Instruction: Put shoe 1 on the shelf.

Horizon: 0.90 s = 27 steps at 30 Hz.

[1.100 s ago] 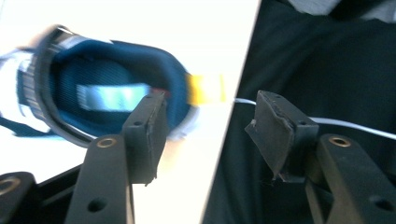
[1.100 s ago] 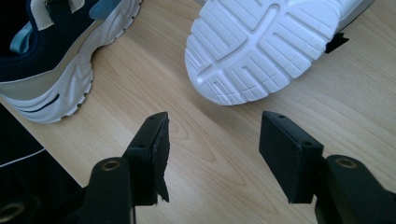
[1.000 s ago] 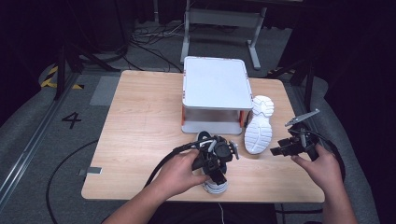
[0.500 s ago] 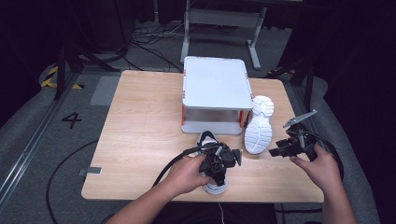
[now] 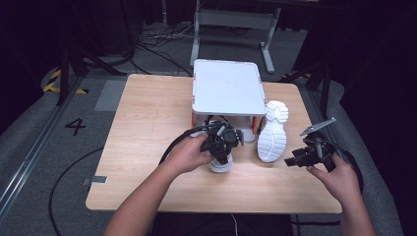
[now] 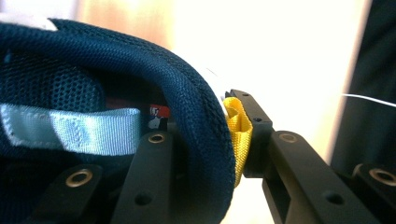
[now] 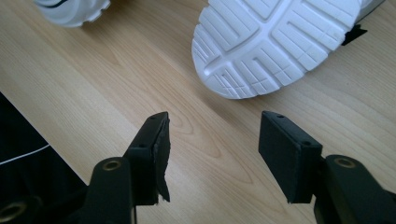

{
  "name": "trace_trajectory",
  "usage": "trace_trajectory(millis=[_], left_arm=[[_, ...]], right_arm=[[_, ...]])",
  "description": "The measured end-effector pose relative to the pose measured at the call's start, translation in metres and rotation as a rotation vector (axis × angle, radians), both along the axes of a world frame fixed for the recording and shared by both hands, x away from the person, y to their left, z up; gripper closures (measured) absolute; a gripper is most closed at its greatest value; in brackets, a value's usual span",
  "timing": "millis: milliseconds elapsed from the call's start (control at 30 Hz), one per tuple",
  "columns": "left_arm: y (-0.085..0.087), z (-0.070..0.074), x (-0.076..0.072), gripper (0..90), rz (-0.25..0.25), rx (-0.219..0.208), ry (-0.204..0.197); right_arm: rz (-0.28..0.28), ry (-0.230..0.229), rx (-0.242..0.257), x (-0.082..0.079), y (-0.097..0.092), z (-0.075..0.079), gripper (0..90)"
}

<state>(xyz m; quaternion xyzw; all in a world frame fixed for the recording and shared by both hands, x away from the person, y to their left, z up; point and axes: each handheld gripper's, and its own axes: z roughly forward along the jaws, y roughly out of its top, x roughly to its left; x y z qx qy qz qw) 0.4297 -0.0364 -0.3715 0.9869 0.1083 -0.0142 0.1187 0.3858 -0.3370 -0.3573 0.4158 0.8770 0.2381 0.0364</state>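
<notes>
Wooden table (image 5: pixel 147 128): white box (image 5: pixel 226 88) at far centre. Sole-up shoe (image 5: pixel 272 130) lies right of box. Left gripper (image 6: pixel 210 144) clamps second shoe's navy collar (image 6: pixel 187 93) and yellow loop (image 6: pixel 238 126), close-up detail. Right gripper (image 7: pixel 212 140) jaws apart, right of box.

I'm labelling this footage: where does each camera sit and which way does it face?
High view: above the person's side, looking down on the table; forearms and both hands show.
Left gripper view: rides the left gripper, jaws clamping a dark shoe's collar.
Right gripper view: rides the right gripper, open over wood.
Shared: the upturned white shoe.
</notes>
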Motion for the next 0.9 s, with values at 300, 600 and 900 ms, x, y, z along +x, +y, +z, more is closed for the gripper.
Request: trace_trajectory(millis=[300,600,900], left_arm=[[0.017,-0.023,0.035,66.6,0.058,-0.012,-0.042],[0.029,0.001,0.014,41.1,0.138,-0.002,-0.189],[0.042,0.031,-0.031,59.7,0.22,-0.067,-0.144]], right_arm=[[-0.02,-0.002,0.007,-0.006,-0.008,0.0,44.0],[0.006,-0.014,0.004,-0.004,-0.002,0.003,44.0],[0.027,-0.026,0.015,0.005,0.003,0.008,44.0]])
